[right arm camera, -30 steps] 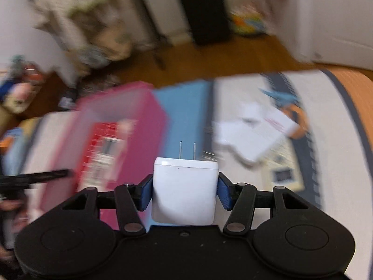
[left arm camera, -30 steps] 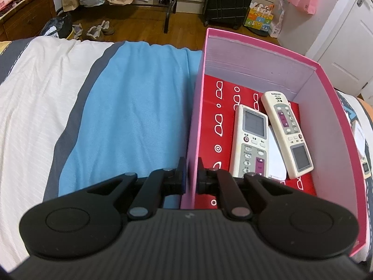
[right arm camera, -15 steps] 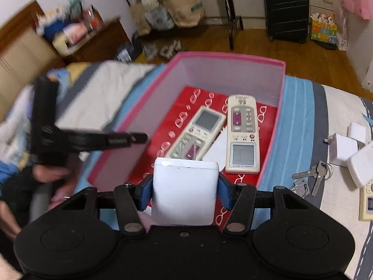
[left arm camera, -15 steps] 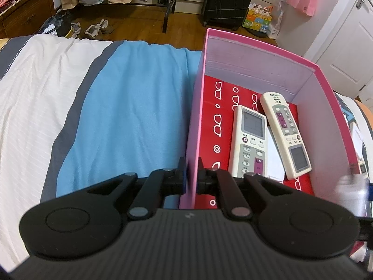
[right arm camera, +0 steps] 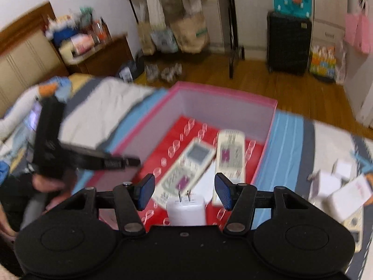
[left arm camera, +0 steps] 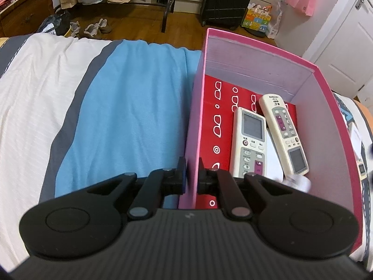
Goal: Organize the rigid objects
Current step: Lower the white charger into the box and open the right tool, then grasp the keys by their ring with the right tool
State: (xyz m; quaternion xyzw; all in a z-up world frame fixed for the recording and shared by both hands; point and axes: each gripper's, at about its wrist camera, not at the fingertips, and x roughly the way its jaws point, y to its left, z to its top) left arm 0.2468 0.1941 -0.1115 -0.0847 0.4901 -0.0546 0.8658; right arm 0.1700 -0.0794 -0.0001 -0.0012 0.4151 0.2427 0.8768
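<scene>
With the left claw (left arm camera: 191,175) clamped on the near left wall of the pink box (left arm camera: 256,65) on the bed, the right claw (right arm camera: 184,191), its jaws opening clear of the white charger (right arm camera: 186,212) over the box's near end, should hold steady there until it lands beside the two remotes (right arm camera: 186,168).

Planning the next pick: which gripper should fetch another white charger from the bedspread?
Right. The right gripper is opening above the pink box, charger released; the left gripper is clamped on the box wall.
</scene>
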